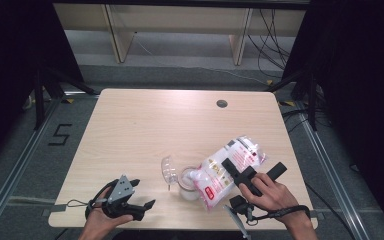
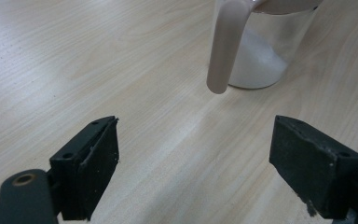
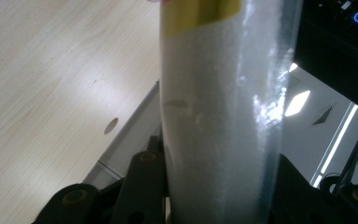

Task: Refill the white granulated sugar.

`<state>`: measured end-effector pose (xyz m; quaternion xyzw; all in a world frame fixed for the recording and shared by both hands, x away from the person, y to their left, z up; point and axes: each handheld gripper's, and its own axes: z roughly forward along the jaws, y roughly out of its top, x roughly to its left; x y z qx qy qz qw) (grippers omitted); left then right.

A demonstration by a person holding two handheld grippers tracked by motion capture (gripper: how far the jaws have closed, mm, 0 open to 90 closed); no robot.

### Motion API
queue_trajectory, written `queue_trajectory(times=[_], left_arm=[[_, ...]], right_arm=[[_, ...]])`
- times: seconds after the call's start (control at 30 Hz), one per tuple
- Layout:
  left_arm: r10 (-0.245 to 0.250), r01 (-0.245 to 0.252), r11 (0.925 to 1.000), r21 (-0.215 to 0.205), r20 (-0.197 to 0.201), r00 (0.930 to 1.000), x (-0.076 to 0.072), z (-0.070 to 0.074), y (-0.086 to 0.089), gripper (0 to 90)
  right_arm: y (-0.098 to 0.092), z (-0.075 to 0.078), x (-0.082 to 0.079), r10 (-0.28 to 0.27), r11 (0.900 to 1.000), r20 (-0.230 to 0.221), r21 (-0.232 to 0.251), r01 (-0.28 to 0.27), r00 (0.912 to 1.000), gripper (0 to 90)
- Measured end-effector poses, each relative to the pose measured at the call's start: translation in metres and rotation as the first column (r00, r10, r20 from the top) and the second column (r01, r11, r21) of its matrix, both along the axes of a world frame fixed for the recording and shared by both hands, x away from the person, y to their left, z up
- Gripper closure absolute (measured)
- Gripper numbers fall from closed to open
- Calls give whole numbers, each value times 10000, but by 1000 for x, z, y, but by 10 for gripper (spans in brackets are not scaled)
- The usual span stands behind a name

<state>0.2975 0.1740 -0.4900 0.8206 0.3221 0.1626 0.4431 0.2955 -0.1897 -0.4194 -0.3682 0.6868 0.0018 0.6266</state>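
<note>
Nearest, at the table's near edge on the left, the left tool rests in the person's left hand, its two black jaws spread wide with bare wood between them and nothing in their grip. From the left gripper view the same jaws frame the tabletop, and just past them stands the clear jug, upright, with a layer of white grains in its bottom and its pale handle hanging down toward the camera.

Over on the right near edge, the person's right hand holds the right tool, whose jaws are closed partway around the bag of white grains. In the right gripper view the bag rises straight up between the jaws, its clear plastic packed with white grains, a yellow band across its upper part; the pads press on it from both sides, so it is firmly clasped.

In the high view the bag is tilted, its far end raised up and to the right, its near lower end dipping to the left over the mouth of the jug. Red and yellow printing shows on its face. The jug stands right of centre in the near half of the table, and its clear lid stands open, tipped to its left.

Farther off, a small dark round hole sits in the tabletop near the far edge, right of centre
</note>
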Motion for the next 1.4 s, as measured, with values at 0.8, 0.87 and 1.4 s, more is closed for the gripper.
queue_trajectory(times=[0.8, 0.87, 1.4], left_arm=[[13, -13, 10000, 3, 34, 10000, 0, 0, 0, 154], [12, -12, 10000, 1, 40, 10000, 0, 0, 0, 153], [16, -15, 10000, -45, 50, 10000, 0, 0, 0, 154]], right_arm=[[-2, -1, -1, -3, 9999, -192, 166, 7, 9998, 746], [-1, 1, -1, -13, 10000, -90, 6, 13, 10000, 746], [-3, 0, -1, -31, 9999, -198, 119, 34, 9998, 749]])
